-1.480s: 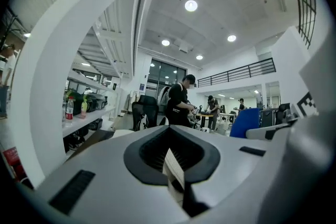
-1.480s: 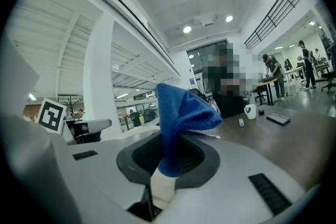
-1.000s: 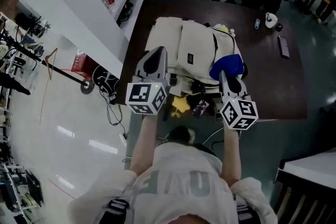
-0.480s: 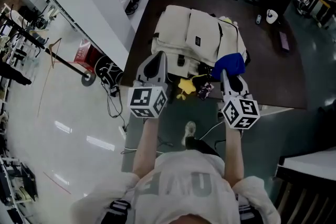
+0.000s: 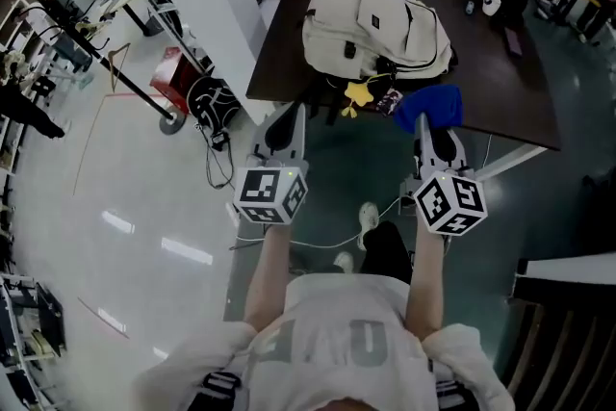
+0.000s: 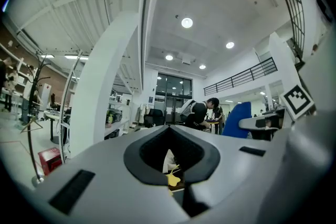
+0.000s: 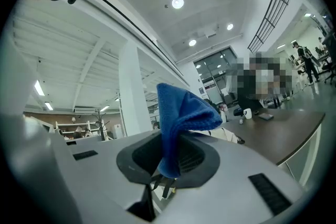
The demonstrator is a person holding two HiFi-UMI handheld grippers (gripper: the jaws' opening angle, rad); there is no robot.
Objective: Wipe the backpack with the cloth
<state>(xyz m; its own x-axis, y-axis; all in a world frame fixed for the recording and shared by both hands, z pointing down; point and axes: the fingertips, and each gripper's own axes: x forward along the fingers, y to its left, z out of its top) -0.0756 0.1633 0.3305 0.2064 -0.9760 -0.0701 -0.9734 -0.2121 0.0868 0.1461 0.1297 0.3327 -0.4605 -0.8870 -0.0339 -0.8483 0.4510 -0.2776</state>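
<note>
The cream backpack (image 5: 375,19) lies flat on the dark table (image 5: 525,101), with a yellow charm (image 5: 358,93) hanging off its near edge. My right gripper (image 5: 432,125) is shut on the blue cloth (image 5: 430,106), which it holds in the air over the table's near edge, short of the backpack. In the right gripper view the blue cloth (image 7: 181,113) stands up from between the jaws. My left gripper (image 5: 284,118) is shut with nothing in it and hovers over the floor left of the table corner. Through the left gripper (image 6: 176,178) recess a bit of the backpack and charm shows.
A white mug (image 5: 492,5) and a dark phone (image 5: 510,40) lie at the table's far right. A white counter (image 5: 207,5) runs along the left. A red box (image 5: 173,70) and cables (image 5: 207,101) sit on the floor. People sit beyond the table.
Both grippers have drawn back from the table toward the person. The blue cloth came off the backpack with the right gripper. The backpack now lies farther ahead.
</note>
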